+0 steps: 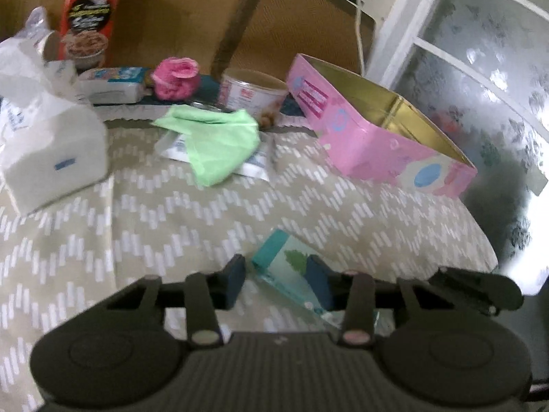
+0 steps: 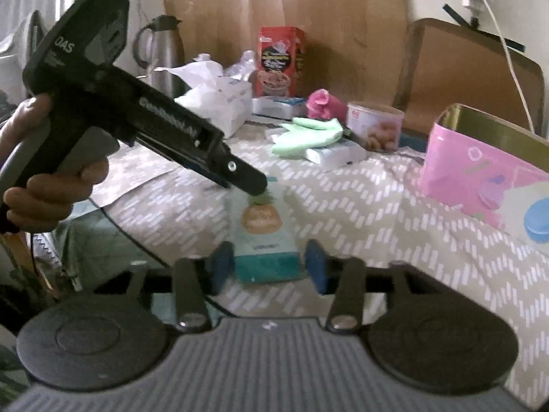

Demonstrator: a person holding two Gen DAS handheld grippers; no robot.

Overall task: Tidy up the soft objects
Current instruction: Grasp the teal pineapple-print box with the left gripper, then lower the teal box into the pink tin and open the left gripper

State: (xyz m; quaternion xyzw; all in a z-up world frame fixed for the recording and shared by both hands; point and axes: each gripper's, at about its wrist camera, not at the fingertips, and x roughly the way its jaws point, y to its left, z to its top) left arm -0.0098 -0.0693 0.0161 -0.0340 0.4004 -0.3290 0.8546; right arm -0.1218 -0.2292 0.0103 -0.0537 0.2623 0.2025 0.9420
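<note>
The teal tissue pack [image 2: 264,237] lies flat on the zigzag-patterned cloth [image 2: 377,206], near its front edge. Your left gripper [image 1: 279,279] straddles the pack's far end, but the blur hides whether the pads press on it; I cannot tell if it is clamped. Your right gripper [image 2: 269,266] sits at the near end with its blue pads apart, one just beside each side. Your left hand [image 2: 44,185] grips the handle. Further back lie a green cloth [image 1: 219,140], a pink tin box [image 1: 387,127] standing open, and a white tissue block [image 1: 55,158].

soft daylight, window glare, blurred fisheye edges
</note>
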